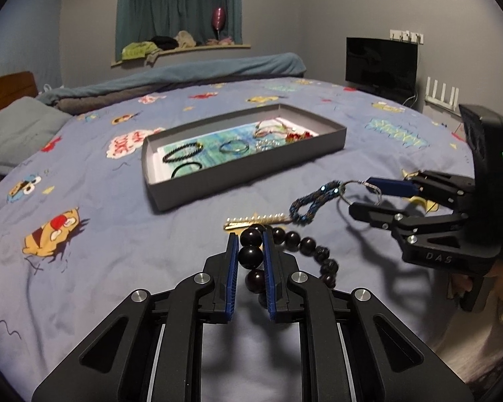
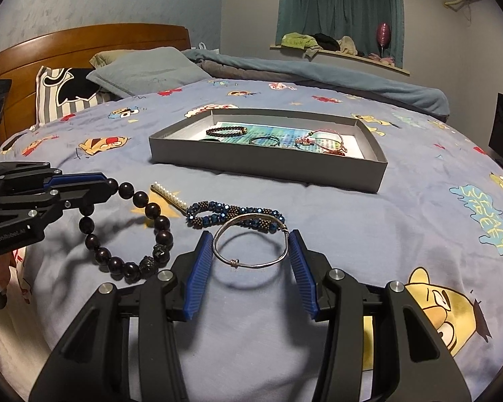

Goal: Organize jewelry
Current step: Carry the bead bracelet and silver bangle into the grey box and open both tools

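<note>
My left gripper [image 1: 249,234] is shut on a bracelet of big dark beads [image 1: 250,255], whose loop hangs to the right of its fingers above the bed. The right wrist view has this gripper [image 2: 110,183] at the left, with the dark bead bracelet [image 2: 157,224] drooping from it. My right gripper [image 2: 250,234] is shut on a thin silver bangle [image 2: 251,264] that spans its two blue pads. A blue beaded bracelet [image 2: 234,216] is hooked through the bangle and trails from it; from the left wrist, that gripper [image 1: 360,194] carries both.
An open grey tray [image 2: 268,164] with several bracelets inside lies mid-bed on the blue cartoon sheet. A pearl clip [image 2: 171,196] lies between the grippers and the tray. Pillows [image 2: 144,72], a rolled blanket and a wooden headboard sit behind; a black screen [image 1: 380,63] stands far right.
</note>
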The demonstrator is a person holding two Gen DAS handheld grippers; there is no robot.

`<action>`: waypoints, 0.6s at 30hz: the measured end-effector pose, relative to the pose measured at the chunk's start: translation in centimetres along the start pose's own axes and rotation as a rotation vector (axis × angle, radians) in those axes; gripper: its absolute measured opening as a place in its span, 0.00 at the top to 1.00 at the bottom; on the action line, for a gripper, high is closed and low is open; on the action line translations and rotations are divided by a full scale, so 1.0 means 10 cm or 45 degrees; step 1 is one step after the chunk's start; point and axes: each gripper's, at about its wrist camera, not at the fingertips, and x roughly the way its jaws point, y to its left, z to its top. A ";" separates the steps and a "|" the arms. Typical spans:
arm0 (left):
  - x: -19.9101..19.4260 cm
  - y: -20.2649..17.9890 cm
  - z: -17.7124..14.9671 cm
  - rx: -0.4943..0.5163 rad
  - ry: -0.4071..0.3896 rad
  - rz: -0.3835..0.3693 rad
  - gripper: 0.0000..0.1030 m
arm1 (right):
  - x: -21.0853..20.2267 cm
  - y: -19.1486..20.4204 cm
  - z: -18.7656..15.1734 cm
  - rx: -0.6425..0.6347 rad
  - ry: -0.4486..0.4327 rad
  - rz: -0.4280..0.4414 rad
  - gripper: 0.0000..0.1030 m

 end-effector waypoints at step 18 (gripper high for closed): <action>-0.24 0.33 0.50 0.017 -0.149 0.075 0.85 | -0.01 -0.19 0.29 0.080 -0.059 -0.011 0.55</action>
